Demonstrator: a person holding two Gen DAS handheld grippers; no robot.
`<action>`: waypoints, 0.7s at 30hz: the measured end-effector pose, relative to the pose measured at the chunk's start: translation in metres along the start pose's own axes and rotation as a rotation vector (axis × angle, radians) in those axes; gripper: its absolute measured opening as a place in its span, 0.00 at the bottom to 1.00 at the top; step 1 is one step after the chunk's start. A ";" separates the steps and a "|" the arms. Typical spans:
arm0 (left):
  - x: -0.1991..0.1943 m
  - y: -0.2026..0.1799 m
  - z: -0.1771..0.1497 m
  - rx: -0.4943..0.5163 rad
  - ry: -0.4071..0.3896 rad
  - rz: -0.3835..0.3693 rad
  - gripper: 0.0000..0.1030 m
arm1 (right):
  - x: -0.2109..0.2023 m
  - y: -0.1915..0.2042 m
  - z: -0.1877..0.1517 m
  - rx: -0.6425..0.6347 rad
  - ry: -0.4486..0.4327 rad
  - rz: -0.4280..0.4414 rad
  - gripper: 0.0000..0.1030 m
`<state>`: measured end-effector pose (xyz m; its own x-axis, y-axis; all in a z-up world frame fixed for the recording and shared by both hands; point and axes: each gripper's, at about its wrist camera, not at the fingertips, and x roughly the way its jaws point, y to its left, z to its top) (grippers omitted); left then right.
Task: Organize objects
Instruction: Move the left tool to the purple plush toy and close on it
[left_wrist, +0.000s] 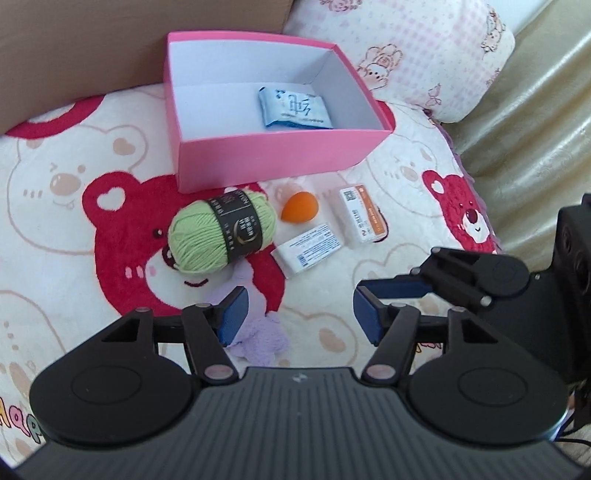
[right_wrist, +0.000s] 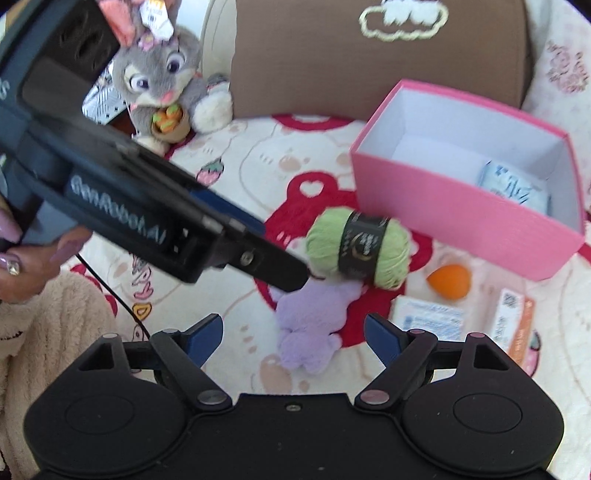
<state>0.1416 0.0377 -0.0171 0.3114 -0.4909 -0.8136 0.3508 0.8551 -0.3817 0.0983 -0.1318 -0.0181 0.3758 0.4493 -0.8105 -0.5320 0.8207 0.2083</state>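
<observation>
Hovering over a bear-print blanket (left_wrist: 74, 206), the left gripper (left_wrist: 299, 314) has its blue pads spread apart with nothing pressed between them; a lilac plush toy (left_wrist: 258, 332) lies on the blanket beneath, just beside the left pad. The right gripper (right_wrist: 293, 332) is likewise spread wide and grips nothing, the same lilac plush toy (right_wrist: 314, 325) lying below the gap between its fingers. In the left wrist view the pink box (left_wrist: 273, 155) sits at twelve o'clock, open, with a blue-and-white tissue pack (left_wrist: 293, 107) lying flat against its right-hand wall. Just in front of the box, a green yarn ball (left_wrist: 221, 230) with a black band lies at about eleven o'clock from the left gripper, an orange egg-shaped sponge (left_wrist: 295, 206) beside it, then a small white labelled box (left_wrist: 310, 253) and a white-and-orange packet (left_wrist: 360, 216) at one o'clock. In the right wrist view a grey rabbit plush (right_wrist: 162, 81) sits at eleven o'clock against a brown cushion (right_wrist: 369, 62), and a person's hand (right_wrist: 22, 266) in a fluffy cream sleeve (right_wrist: 48, 332) holds the left gripper's body at nine o'clock.
</observation>
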 end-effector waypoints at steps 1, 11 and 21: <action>0.002 0.002 -0.001 -0.006 0.006 0.000 0.61 | 0.004 0.002 -0.001 -0.001 0.009 0.009 0.84; 0.032 0.029 -0.015 -0.134 0.071 0.006 0.62 | 0.035 0.013 -0.004 -0.094 0.087 -0.012 0.84; 0.071 0.057 -0.025 -0.248 0.153 0.052 0.62 | 0.067 0.011 -0.004 -0.088 0.136 0.004 0.84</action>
<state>0.1618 0.0559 -0.1072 0.1797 -0.4310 -0.8843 0.1050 0.9022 -0.4184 0.1148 -0.0939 -0.0724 0.2703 0.3957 -0.8777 -0.6002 0.7820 0.1678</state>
